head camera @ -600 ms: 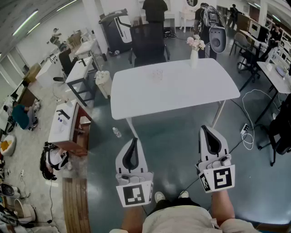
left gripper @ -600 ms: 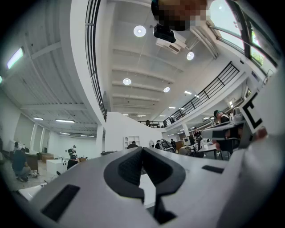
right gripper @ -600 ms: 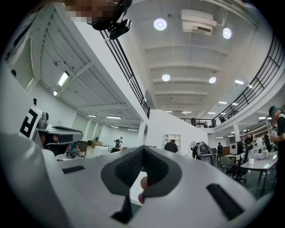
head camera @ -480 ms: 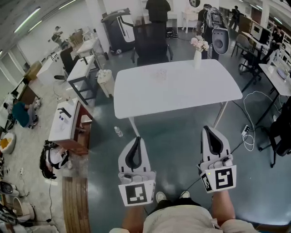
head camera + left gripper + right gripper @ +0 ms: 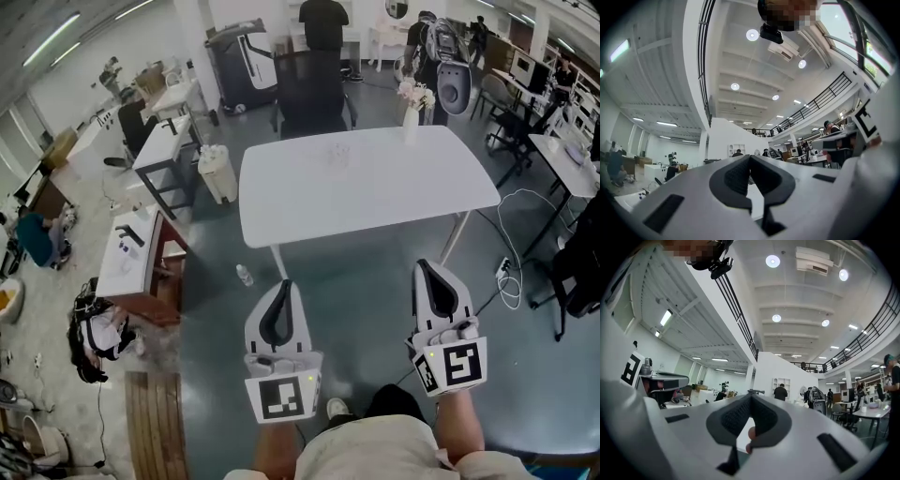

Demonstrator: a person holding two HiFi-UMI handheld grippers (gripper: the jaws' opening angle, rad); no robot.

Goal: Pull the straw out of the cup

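The left hand-held gripper (image 5: 281, 285) hangs low over the grey floor (image 5: 366, 272), short of the near edge of the white desk (image 5: 394, 192). Its jaws are pressed together with nothing between them. The cup (image 5: 336, 155), clear and faint, stands on the desk well apart from that hand-held gripper. It is close to the far edge, about midway along, ahead and slightly to the right of the jaws. At this size the straw and anything else in the cup cannot be made out. A black chair (image 5: 314, 84) stands behind the desk's far edge. At the far right corner a white vase (image 5: 411, 117) holds pale pink flowers (image 5: 411, 91). The right hand-held gripper (image 5: 424, 265) is level with the left one, also off the desk, with its jaws closed and empty. The cup lies well ahead of it and to its left.
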